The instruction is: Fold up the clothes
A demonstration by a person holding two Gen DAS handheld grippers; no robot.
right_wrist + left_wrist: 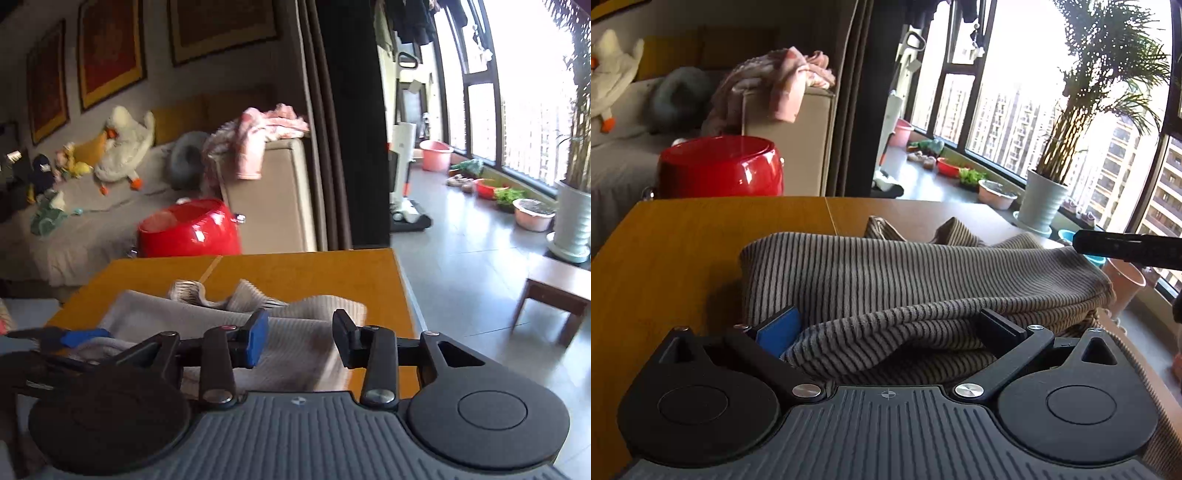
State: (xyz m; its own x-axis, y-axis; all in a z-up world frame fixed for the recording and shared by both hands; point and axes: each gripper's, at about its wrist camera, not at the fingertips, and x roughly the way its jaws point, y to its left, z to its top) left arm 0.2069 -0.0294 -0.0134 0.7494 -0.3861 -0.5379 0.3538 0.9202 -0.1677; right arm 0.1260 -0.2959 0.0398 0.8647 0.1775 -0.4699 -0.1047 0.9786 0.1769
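Note:
A grey-brown striped garment (871,280) lies bunched in a long fold on the wooden table (683,251). My left gripper (890,330) is open wide, and a loose fold of the cloth lies between its blue pad (779,332) and its black finger. My right gripper (301,338) is open and hovers over the garment (295,332) near its right end, with nothing clamped. A black part of the right gripper (1126,251) shows at the right edge of the left wrist view. In the right wrist view, the left gripper (74,338) is blurred at the cloth's left end.
Behind the table (314,273) stand a red glossy tub (720,166) and a beige sofa arm with pink clothes (790,81) draped over it. A potted plant (1045,199), basins and a small wooden stool (554,291) are on the tiled floor to the right.

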